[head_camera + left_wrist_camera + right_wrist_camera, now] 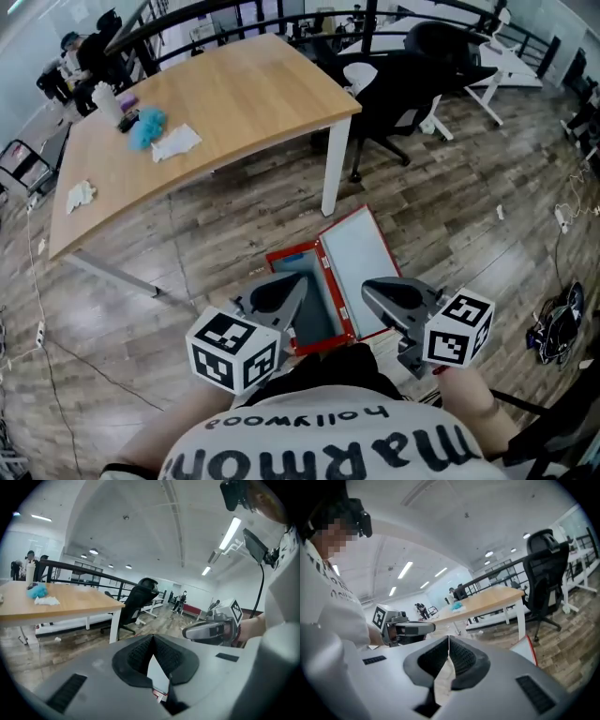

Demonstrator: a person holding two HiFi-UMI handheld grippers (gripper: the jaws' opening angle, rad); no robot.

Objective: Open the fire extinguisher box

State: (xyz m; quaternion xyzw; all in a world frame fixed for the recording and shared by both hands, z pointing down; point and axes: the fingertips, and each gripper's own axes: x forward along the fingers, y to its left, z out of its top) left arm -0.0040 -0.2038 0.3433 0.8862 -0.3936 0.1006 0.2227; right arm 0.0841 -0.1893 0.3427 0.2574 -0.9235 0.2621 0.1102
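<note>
1. Both pairs of jaws are pressed together, tip against tip. The left gripper (152, 638) and the right gripper (449, 639) each show ribbed pads meeting along 1 line, so they hold nothing and touch nothing.
2. Seen from the head view, the 2 grippers hang side by side close to the person's body. The fire extinguisher box (292, 251) lies on the wooden floor (450, 244) at 12 o'clock, just beyond their tips and apart from them.
3. Its door (361, 258) lies swung out toward 1 o'clock with the pale panel facing up and the grey inside bare. By that, the box looks already open.
4. What remains is probably only a clean finish: hold both grippers clear of the red rim and the door's free edge, so nothing knocks the door shut again.
5. If the door were to need more swing, 1 closed tip pushing its far edge toward 3 o'clock should serve — no grip needed.
</note>
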